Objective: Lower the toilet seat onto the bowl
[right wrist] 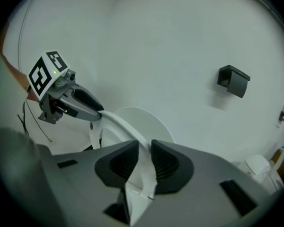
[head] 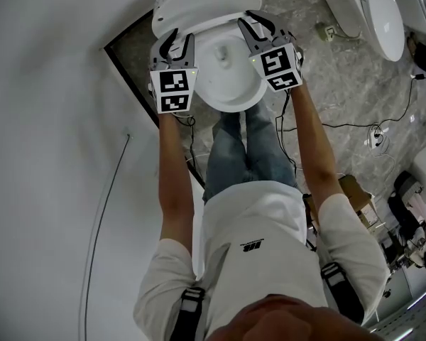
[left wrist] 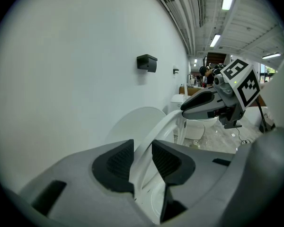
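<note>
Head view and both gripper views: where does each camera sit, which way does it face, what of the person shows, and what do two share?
Head view: on the head, facing steeply down at the toilet bowl; arms, legs, shirt, left gripper, right gripper show.
Left gripper view: on the left gripper, facing along its jaws, shut on the toilet seat.
Right gripper view: on the right gripper, jaws likewise gripping the seat.
Shared: each gripper view shows the other gripper and the lid.

There are two grippers (left (head: 181,43), right (head: 257,25)), one toilet seat (left wrist: 158,130), one lid (left wrist: 132,122) and one bowl (head: 234,106). Right of the bowl stand two more toilets (head: 380,21), (head: 422,2).
</note>
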Tool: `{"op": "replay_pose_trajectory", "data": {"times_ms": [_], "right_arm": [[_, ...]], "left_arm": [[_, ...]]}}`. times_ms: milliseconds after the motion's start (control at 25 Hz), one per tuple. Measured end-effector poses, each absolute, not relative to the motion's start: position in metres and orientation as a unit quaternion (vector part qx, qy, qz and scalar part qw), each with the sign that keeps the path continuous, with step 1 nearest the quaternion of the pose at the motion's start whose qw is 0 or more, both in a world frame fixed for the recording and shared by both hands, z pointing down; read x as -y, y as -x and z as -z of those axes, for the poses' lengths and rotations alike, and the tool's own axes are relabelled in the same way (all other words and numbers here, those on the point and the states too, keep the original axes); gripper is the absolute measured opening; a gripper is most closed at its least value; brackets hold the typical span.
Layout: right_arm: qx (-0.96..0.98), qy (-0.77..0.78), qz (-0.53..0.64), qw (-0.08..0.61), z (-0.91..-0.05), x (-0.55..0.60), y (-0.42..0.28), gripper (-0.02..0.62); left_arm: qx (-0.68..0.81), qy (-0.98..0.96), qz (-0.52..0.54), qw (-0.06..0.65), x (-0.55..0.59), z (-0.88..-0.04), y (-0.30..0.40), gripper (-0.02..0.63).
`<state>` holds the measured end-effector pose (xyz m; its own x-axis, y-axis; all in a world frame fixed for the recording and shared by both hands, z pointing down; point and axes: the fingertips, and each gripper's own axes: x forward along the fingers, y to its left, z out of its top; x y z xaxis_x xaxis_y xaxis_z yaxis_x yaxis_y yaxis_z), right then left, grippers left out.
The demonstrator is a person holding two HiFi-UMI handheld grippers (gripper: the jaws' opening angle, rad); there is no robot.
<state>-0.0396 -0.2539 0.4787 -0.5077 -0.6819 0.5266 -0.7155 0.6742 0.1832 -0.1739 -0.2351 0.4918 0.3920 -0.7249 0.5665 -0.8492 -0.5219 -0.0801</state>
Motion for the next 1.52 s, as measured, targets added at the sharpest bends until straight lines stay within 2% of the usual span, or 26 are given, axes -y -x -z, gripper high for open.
{"op": "replay_pose_trajectory", "data": {"times_ms": [1240,1520], "right_arm": [[0.873,-0.385,-0.035,0.299,-0.490,0.175,0.015,0.100],[0.882,-0.374,-0.049,0.283,-0.495,0.151,0.015,0.104]], "left_arm": [[0.461,-0.827,-0.294,0.133,0.152,-0.507,0.148,0.140],[0.454,-0.830,-0.293,0.137,0.128,-0.511,0.145,0.144]]}}
